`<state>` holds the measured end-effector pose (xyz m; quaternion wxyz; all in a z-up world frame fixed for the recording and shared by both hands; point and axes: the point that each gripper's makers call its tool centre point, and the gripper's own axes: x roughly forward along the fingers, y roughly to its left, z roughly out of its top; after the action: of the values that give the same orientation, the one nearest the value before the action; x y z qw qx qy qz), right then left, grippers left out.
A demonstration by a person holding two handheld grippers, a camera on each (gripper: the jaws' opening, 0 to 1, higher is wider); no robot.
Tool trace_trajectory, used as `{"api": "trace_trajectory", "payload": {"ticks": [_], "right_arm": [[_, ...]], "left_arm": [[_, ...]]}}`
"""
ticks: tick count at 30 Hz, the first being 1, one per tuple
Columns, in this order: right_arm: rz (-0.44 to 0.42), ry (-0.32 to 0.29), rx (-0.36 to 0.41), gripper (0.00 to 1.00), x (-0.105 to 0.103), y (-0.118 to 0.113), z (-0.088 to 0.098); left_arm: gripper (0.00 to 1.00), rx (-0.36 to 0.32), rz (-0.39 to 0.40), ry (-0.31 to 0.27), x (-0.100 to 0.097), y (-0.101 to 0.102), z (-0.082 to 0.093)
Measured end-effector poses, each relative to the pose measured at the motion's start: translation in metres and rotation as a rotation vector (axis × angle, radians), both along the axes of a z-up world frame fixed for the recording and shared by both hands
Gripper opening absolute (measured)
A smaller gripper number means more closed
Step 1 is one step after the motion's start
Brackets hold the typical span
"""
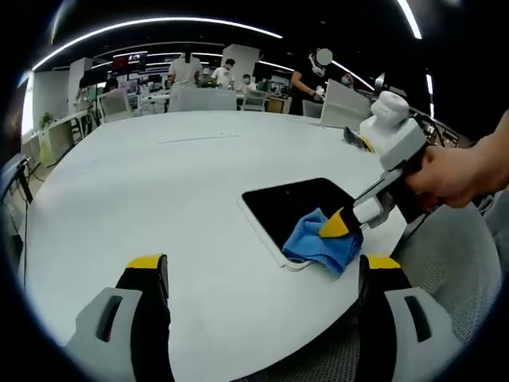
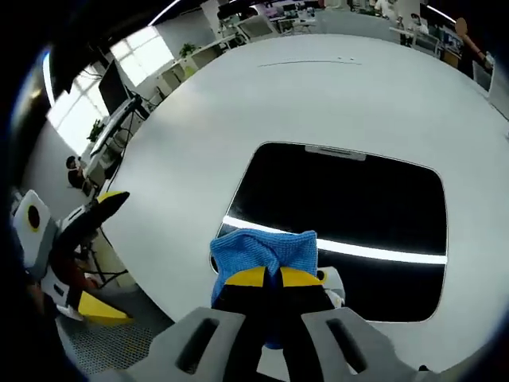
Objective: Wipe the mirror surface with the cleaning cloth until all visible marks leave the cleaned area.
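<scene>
Two jaws of the right gripper (image 2: 273, 278) are being kept closed on the blue cloth (image 2: 262, 251), hiding the mirror's (image 2: 342, 211) near edge; the left gripper (image 1: 262, 267) is being held wide apart, holding nothing, near the table (image 1: 159, 183) edge.

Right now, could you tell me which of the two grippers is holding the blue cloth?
The right gripper, shut on the blue cloth at the mirror; the left gripper is open.
</scene>
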<state>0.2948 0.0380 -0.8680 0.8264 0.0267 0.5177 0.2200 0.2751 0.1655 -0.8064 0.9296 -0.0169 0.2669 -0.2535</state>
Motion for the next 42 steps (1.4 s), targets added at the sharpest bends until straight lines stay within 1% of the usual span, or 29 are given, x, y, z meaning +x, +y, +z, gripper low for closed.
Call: {"api": "trace_trajectory", "payload": {"ticks": [1,2,3,5,7,8,10,13,16,18,19,20,21,22,23,25,26,28,32,33,34,35,36,37,39,40,41,42], "right_arm": [[0.003,0.003,0.004,0.0,0.0,0.0,0.0],[0.008,0.005,0.007,0.0,0.0,0.0,0.0],[0.007,0.008,0.011,0.0,0.0,0.0,0.0],[0.002,0.026,0.03,0.0,-0.003,0.0,0.0],[-0.02,0.052,0.064,0.0,-0.004,-0.001,0.0],[-0.024,0.058,0.068,0.0,-0.004,-0.001,0.0],[0.0,0.049,0.059,0.0,-0.005,0.0,0.001],[-0.001,0.051,0.059,0.0,-0.004,0.0,0.0],[-0.006,0.057,0.075,0.0,-0.005,-0.001,0.0],[-0.007,0.062,0.091,0.0,-0.005,-0.001,0.0],[-0.021,0.072,0.102,0.0,-0.005,-0.003,0.0],[-0.024,0.075,0.105,0.0,-0.004,-0.004,0.0],[-0.03,0.076,0.105,0.0,-0.003,-0.007,0.001],[-0.033,0.076,0.107,0.0,-0.003,-0.009,0.001],[-0.04,0.076,0.11,0.0,-0.003,-0.011,0.001],[-0.044,0.074,0.106,0.0,-0.003,-0.016,0.001],[-0.04,0.072,0.103,0.0,-0.004,-0.018,0.001],[-0.043,0.069,0.102,0.0,-0.004,-0.021,0.001],[-0.064,0.075,0.114,0.0,-0.003,-0.022,0.001],[-0.063,0.075,0.112,0.0,-0.003,-0.022,0.001],[-0.051,0.071,0.1,0.0,-0.003,-0.022,0.001],[-0.047,0.07,0.094,0.0,-0.003,-0.023,0.001],[-0.047,0.069,0.094,0.0,-0.002,-0.024,0.001],[-0.05,0.07,0.094,0.0,-0.002,-0.025,0.001],[-0.057,0.067,0.093,0.0,-0.003,-0.03,0.002],[-0.056,0.064,0.089,0.0,-0.003,-0.032,0.002],[-0.056,0.06,0.078,0.0,-0.003,-0.035,0.002],[-0.057,0.059,0.073,0.0,-0.003,-0.037,0.002]], "left_arm": [[0.99,-0.011,0.007,0.005,0.0,0.0,0.001],[0.99,-0.04,0.018,0.001,0.002,-0.002,0.004],[0.99,-0.047,0.018,-0.003,0.002,-0.003,0.007],[0.99,-0.034,0.007,-0.017,0.002,-0.004,0.007],[0.99,-0.037,0.017,0.001,0.002,-0.003,0.005],[0.99,-0.041,0.024,0.004,0.002,-0.002,0.004],[0.99,-0.035,0.046,0.007,0.003,0.003,0.002],[0.99,-0.029,0.046,0.022,0.002,0.003,0.0],[0.99,-0.019,0.046,0.034,0.0,0.004,-0.003],[0.99,-0.025,0.062,0.07,-0.001,0.007,-0.007],[0.99,-0.07,0.105,0.122,-0.005,0.01,-0.008],[0.99,-0.108,0.125,0.102,-0.001,0.012,-0.001],[0.99,-0.116,0.142,0.052,0.003,0.016,0.009],[0.99,-0.098,0.137,0.03,0.002,0.017,0.013],[0.99,-0.089,0.127,0.025,0.001,0.015,0.015],[0.99,-0.062,0.109,0.049,-0.002,0.013,0.013],[0.99,-0.005,0.097,0.057,-0.004,0.016,0.01],[0.99,-0.003,0.076,0.023,-0.002,0.013,0.015],[0.99,-0.017,0.092,0.052,0.001,0.01,0.011],[0.99,0.002,0.094,0.063,0.001,0.009,0.008],[0.99,0.067,0.088,0.081,-0.001,0.012,0.001],[0.99,0.112,0.065,0.07,0.001,0.011,-0.001],[0.99,0.09,0.048,0.028,0.004,0.004,0.004],[0.99,0.099,0.029,0.009,0.003,0.0,0.005],[0.99,0.136,-0.009,0.003,0.0,-0.004,0.002],[0.99,0.166,-0.046,-0.027,-0.002,-0.007,-0.001],[0.99,0.195,-0.067,-0.037,-0.002,-0.007,-0.004],[0.99,0.173,-0.049,-0.027,-0.001,-0.009,-0.003]]}}
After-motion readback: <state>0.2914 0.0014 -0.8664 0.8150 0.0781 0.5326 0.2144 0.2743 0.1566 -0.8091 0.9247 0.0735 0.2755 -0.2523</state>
